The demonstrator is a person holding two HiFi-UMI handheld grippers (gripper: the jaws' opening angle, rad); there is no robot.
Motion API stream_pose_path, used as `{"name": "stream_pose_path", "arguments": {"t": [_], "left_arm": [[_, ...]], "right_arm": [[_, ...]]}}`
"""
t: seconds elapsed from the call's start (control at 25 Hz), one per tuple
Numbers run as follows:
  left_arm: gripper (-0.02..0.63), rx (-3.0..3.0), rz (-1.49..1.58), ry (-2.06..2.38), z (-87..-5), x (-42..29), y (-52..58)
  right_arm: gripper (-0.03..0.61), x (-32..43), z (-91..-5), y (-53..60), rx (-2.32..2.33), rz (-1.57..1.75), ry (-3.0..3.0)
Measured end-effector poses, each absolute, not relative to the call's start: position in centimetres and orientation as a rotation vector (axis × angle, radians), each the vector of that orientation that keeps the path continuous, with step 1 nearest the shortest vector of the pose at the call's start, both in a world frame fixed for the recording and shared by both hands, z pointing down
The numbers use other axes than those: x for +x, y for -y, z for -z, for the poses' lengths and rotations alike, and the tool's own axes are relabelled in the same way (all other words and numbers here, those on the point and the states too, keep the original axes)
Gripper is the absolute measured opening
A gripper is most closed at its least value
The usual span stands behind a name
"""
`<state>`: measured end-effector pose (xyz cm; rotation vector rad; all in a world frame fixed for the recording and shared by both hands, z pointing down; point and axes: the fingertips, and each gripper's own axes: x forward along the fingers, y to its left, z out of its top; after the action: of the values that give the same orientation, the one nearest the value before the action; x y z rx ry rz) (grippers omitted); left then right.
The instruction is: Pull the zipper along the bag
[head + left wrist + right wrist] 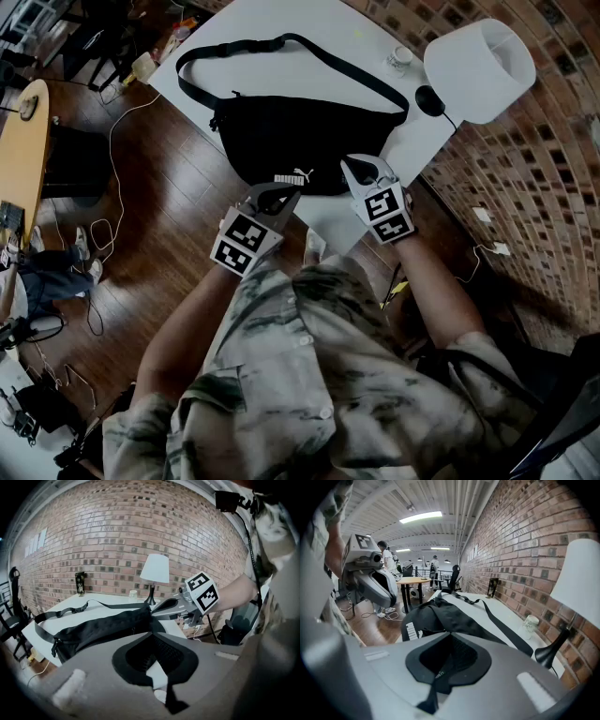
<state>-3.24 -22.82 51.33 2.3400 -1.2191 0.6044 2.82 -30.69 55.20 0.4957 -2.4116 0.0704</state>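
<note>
A black waist bag (281, 141) with a white logo lies on the white table (234, 28), its strap (281, 45) looped behind it. My left gripper (284, 195) hovers at the bag's near left edge with its jaws shut and nothing held; its own view shows the bag (98, 630) just ahead. My right gripper (359, 166) is at the bag's near right corner, its jaws closed too. A dark strip with small print sits in their seam (440, 667); I cannot tell what it is. Each gripper view shows the other gripper (164, 607) (386, 595).
A white-shaded lamp (478, 66) and a small cup (401, 58) stand at the table's far right by the brick wall. A dark bottle (80, 583) stands at the back. Left of the table are wooden floor, cables (112, 141) and a round wooden table (23, 141).
</note>
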Motion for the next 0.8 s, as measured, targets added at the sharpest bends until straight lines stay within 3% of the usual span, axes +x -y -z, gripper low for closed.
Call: {"name": "stream_pose_path", "arguments": {"t": [0.28, 0.4, 0.8], "left_arm": [[0.005, 2.354, -0.799, 1.134, -56.0, -3.0, 27.4], [0.051, 2.349, -0.881, 1.096, -58.1, -3.0, 28.9], [0.094, 2.329, -1.08, 1.063, -62.1, -2.5, 30.9]], "right_arm": [[0.006, 1.0, -59.0, 34.5, 0.522, -0.142, 2.324], [0.007, 0.4, -59.5, 35.9, 0.545, -0.198, 2.311], [0.006, 0.4, -62.5, 37.8, 0.577, -0.419, 2.245]]}}
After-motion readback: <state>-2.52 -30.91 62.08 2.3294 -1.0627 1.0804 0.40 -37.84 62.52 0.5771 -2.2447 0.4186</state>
